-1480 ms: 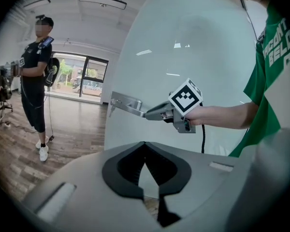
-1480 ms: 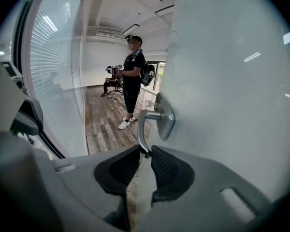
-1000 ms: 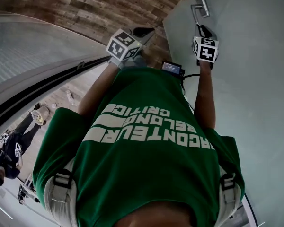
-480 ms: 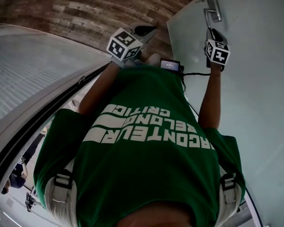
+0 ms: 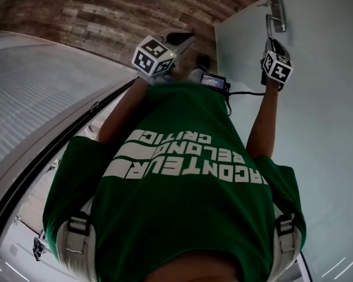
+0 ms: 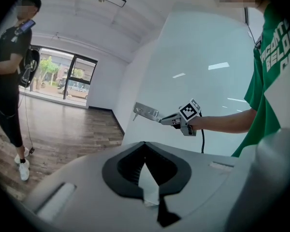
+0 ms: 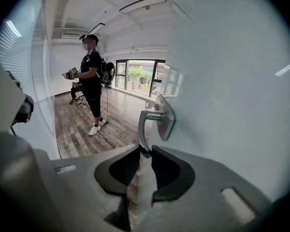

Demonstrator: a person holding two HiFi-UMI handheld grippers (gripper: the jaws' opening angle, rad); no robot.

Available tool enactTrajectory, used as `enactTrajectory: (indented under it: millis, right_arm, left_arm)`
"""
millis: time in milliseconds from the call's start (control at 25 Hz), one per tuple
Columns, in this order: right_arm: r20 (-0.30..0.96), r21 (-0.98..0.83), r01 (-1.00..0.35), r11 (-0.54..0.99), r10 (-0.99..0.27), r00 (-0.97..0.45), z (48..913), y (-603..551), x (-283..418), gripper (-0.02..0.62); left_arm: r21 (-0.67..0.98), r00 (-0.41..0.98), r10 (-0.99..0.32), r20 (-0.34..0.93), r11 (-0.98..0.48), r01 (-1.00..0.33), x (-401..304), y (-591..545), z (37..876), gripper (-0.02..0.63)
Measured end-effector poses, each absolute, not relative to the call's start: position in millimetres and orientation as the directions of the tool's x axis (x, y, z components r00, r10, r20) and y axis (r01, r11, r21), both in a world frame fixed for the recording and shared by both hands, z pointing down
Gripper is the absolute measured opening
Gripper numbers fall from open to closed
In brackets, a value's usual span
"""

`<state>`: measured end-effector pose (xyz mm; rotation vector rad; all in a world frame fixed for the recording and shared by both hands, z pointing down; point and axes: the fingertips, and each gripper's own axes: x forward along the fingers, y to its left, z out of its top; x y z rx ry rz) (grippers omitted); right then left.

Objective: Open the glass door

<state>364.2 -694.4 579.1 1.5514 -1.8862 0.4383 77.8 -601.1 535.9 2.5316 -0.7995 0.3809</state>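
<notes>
The frosted glass door (image 5: 323, 110) stands at the right, swung partly off its frame. Its metal lever handle (image 5: 275, 15) sticks out near the door's edge. My right gripper (image 5: 271, 42) is shut on the end of that lever; in the right gripper view the lever (image 7: 143, 125) runs down from its plate (image 7: 165, 116) into the jaws (image 7: 145, 151). My left gripper (image 5: 182, 38) hangs free over the floor, away from the door, shut with nothing in it (image 6: 145, 144). From the left gripper view the right gripper (image 6: 170, 121) shows gripping the handle (image 6: 146, 112).
A frosted glass wall (image 5: 41, 81) with a dark floor track runs along the left. Wood plank floor (image 5: 106, 10) lies beyond the doorway. A person in black (image 7: 92, 81) stands on it a few steps in, holding grippers. Windows close the far end of the room (image 7: 137, 74).
The door's edge and handle have swung to the right in the head view, and my right gripper has gone with them, still gripping the lever. The left gripper has barely shifted.
</notes>
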Motion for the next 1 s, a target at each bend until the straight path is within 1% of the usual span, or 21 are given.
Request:
enactTrajectory:
  millis: [120,400,1000]
  right_arm:
    - [0.664,0.141,-0.966,0.215,-0.744,-0.069,591,-705,376,0.063]
    - [0.652,0.148,-0.979,0.139,-0.758,-0.01,575,-712,430,0.063]
    - [0.634,0.163,-0.986,-0.037,-0.762,0.134,591,-726,530,0.063]
  left_arm:
    - [0.34,0.798,-0.458,0.391,-0.735,-0.588,86,-612,548,0.013]
    - [0.344,0.826,-0.414,0.382,-0.766,-0.543,130,-616,531,0.014]
    - [0.347,0.842,-0.371,0.392,-0.788,-0.509,176,-640,549,0.013]
